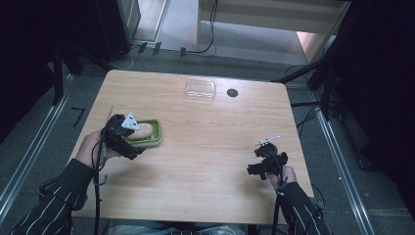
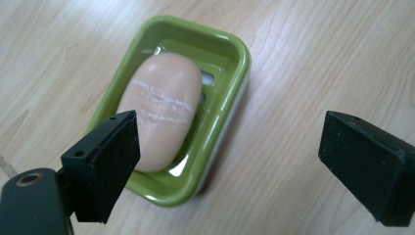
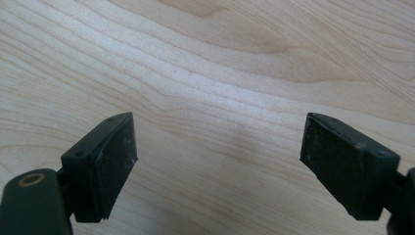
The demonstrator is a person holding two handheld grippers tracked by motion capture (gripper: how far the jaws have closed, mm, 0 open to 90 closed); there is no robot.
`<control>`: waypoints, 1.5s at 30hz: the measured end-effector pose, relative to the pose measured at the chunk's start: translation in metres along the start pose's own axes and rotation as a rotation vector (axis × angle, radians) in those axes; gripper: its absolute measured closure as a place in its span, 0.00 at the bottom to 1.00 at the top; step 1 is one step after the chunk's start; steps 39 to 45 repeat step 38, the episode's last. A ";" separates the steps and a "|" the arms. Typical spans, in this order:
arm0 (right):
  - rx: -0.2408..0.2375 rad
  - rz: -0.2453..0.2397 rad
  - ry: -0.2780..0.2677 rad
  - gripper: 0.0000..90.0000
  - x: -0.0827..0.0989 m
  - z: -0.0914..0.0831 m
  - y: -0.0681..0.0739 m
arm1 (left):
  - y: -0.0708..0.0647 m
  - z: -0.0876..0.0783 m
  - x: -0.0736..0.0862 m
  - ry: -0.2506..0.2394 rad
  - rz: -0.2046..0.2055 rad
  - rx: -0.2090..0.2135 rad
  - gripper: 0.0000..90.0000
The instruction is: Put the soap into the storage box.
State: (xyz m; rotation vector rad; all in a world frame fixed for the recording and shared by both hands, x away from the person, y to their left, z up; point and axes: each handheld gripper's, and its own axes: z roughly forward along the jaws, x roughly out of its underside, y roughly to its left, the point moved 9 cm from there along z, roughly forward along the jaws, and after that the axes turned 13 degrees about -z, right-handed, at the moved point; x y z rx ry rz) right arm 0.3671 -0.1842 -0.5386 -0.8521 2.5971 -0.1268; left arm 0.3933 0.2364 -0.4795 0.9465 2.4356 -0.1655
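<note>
A green soap dish [image 1: 155, 128] [image 2: 234, 54] sits on the left part of the wooden table, with a pale pink bar of soap [image 1: 144, 130] [image 2: 164, 107] lying in it. My left gripper [image 1: 128, 143] [image 2: 235, 166] hovers over the dish's near end, open, its jaws wide apart; one pad overlaps the soap's near end in the left gripper view, and nothing is gripped. My right gripper [image 1: 252, 169] [image 3: 220, 166] rests low over bare wood at the right front of the table, open with nothing between its pads.
A clear plastic lid or tray [image 1: 200, 90] lies near the table's far edge, beside a round dark cable hole [image 1: 232, 92]. The wooden table [image 1: 205, 147] has bare surface between the two hands. Cables and dark stands surround the table on the floor.
</note>
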 end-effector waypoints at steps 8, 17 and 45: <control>-0.002 -0.001 0.003 0.16 0.000 0.000 0.000 | -0.003 -0.007 0.017 0.010 -0.040 -0.010 0.10; -0.001 -0.002 0.003 0.16 0.001 -0.001 0.001 | -0.009 -0.014 0.039 0.023 -0.069 0.009 0.10; -0.003 -0.005 0.002 0.16 0.001 0.000 0.001 | -0.018 -0.001 0.063 0.096 -0.069 0.032 0.10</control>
